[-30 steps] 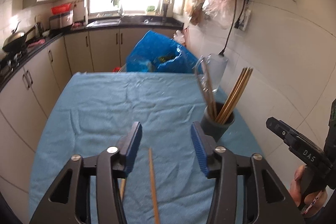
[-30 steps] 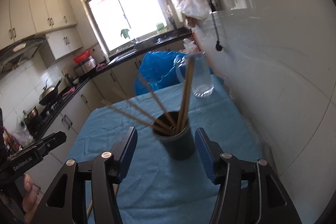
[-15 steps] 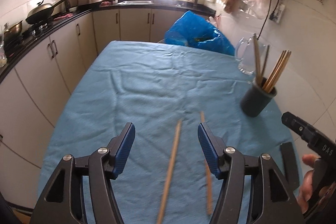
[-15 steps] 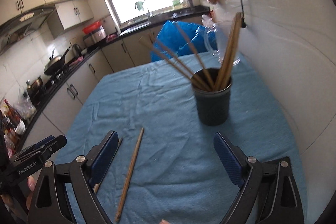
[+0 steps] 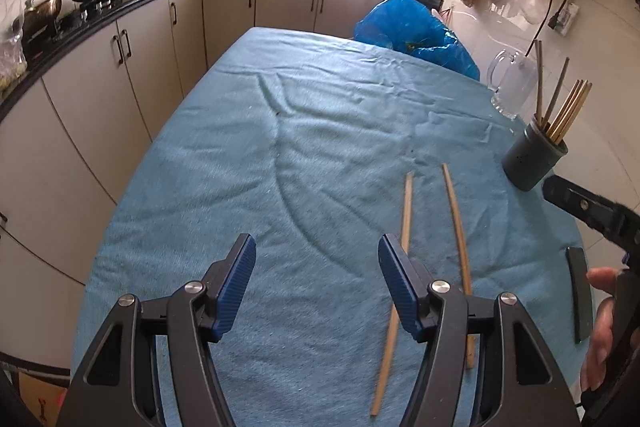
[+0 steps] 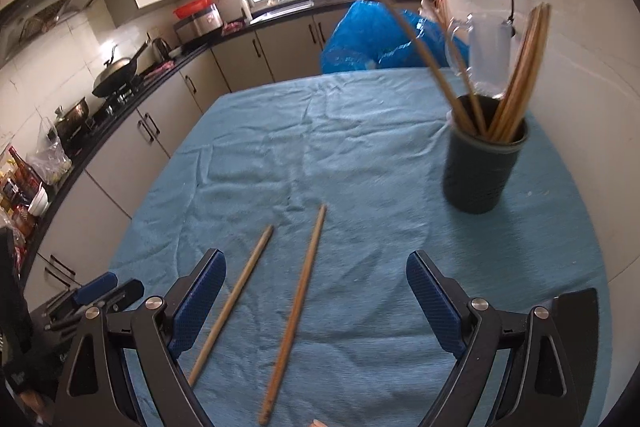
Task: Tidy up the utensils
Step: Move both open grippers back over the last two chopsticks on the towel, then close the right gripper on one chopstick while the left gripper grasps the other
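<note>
Two wooden chopsticks lie side by side on the blue tablecloth: one (image 5: 394,311) (image 6: 236,297) and the other (image 5: 456,223) (image 6: 296,303). A dark cup (image 5: 534,161) (image 6: 480,167) holding several chopsticks stands upright near the wall on the right. My left gripper (image 5: 316,281) is open and empty, just left of the loose chopsticks. My right gripper (image 6: 316,301) is open and empty, with both loose chopsticks lying between its jaws below it.
A glass mug (image 5: 512,89) and a blue plastic bag (image 5: 416,33) sit at the table's far right. A dark flat strip (image 5: 578,293) lies near the right front edge. Kitchen cabinets (image 5: 100,75) run along the left. The white wall (image 6: 592,75) borders the right.
Both grippers have pulled back from the cup toward the near edge. The cup now stands farther off, and both loose chopsticks have come into full view. Both grippers stay open.
</note>
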